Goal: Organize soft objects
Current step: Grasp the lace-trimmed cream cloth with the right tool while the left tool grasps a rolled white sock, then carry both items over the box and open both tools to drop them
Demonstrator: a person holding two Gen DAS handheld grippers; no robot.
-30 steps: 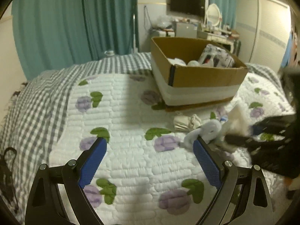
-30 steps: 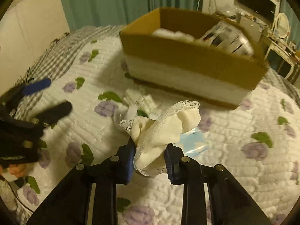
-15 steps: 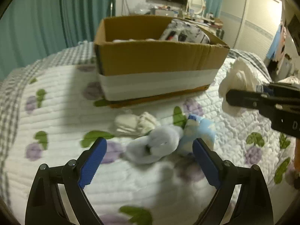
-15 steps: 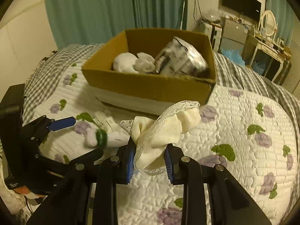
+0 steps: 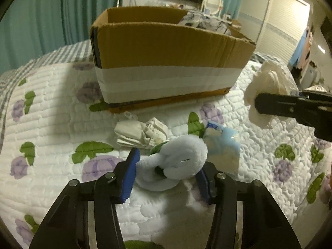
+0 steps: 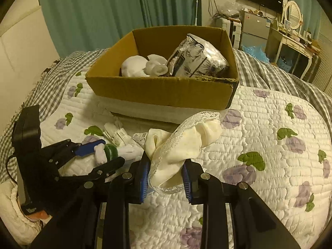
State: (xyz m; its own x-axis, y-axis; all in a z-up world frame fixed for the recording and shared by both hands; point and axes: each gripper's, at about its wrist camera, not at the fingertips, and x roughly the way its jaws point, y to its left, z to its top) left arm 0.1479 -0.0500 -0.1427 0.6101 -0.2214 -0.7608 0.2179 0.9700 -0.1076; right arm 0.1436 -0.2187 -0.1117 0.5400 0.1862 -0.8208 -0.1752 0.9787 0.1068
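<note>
My left gripper (image 5: pixel 166 174) is shut on a fluffy pale blue rolled sock (image 5: pixel 178 161) low over the quilt; it shows in the right wrist view (image 6: pixel 99 161) too. My right gripper (image 6: pixel 166 178) is shut on a cream lace-trimmed cloth (image 6: pixel 182 143), held above the bed right of the box; that cloth also shows in the left wrist view (image 5: pixel 267 87). A cardboard box (image 5: pixel 166 47) stands ahead and holds white rolled socks (image 6: pixel 143 67) and a patterned bundle (image 6: pixel 197 58).
A folded white lace cloth (image 5: pixel 141 132) and a light blue packet (image 5: pixel 223 143) lie on the floral quilt (image 5: pixel 51 124) in front of the box. Teal curtains (image 6: pixel 103 10) hang behind. A dresser with mirror (image 6: pixel 290 33) stands at far right.
My left gripper has moved forward and closed on the pale blue sock. My right gripper has kept its hold on the cream cloth and risen, bringing the box's inside into view.
</note>
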